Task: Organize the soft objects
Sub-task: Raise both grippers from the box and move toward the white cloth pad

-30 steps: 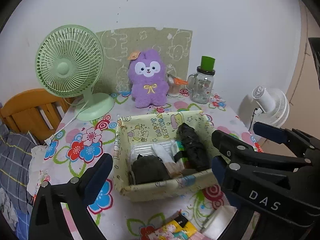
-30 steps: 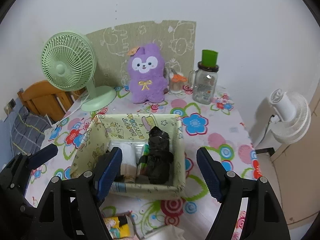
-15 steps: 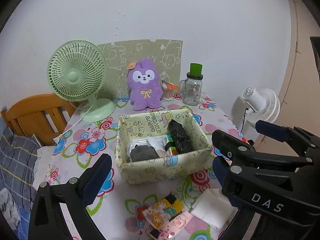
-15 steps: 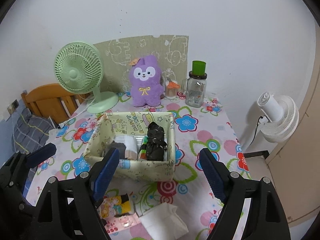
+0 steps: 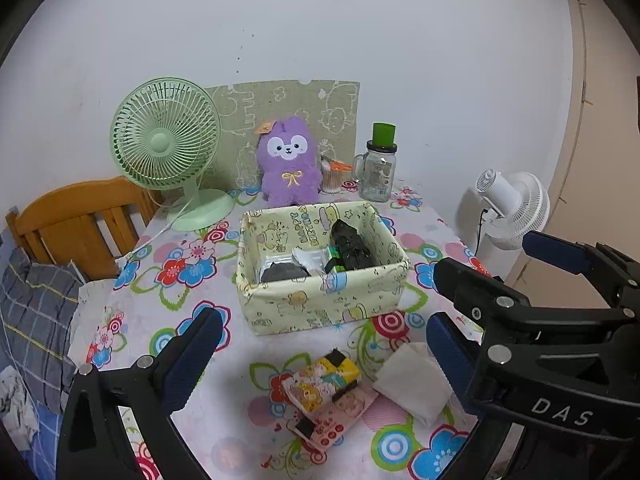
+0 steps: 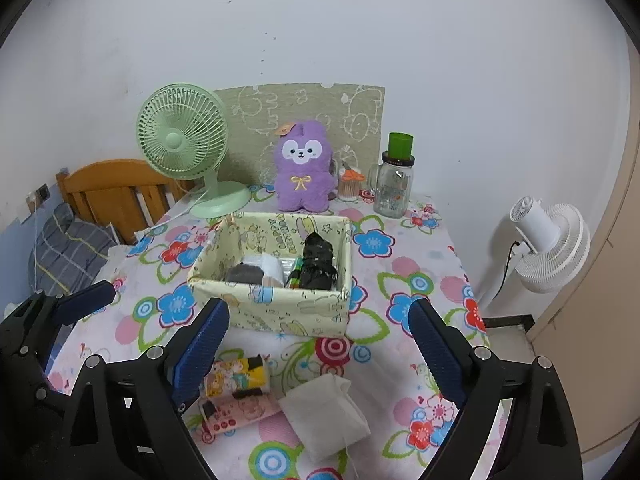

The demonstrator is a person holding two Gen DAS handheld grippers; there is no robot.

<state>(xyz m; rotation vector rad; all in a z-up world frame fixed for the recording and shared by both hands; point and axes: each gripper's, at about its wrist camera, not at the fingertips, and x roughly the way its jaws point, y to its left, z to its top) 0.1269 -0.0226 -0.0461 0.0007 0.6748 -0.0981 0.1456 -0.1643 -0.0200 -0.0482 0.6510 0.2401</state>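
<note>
Above the near edge of the floral table (image 6: 416, 248), I hold both tools empty: the right gripper (image 6: 320, 348) with jaws spread wide, the left gripper (image 5: 320, 348) likewise open. Just beyond them lie a white folded cloth (image 6: 325, 416) and, to its left, two patterned packets (image 6: 234, 390), all outside the yellow fabric box (image 6: 280, 312), which already holds a black bundle (image 6: 317, 262) and other items. I judge the sorting part done; next comes lowering onto the cloth and pinching it.
</note>
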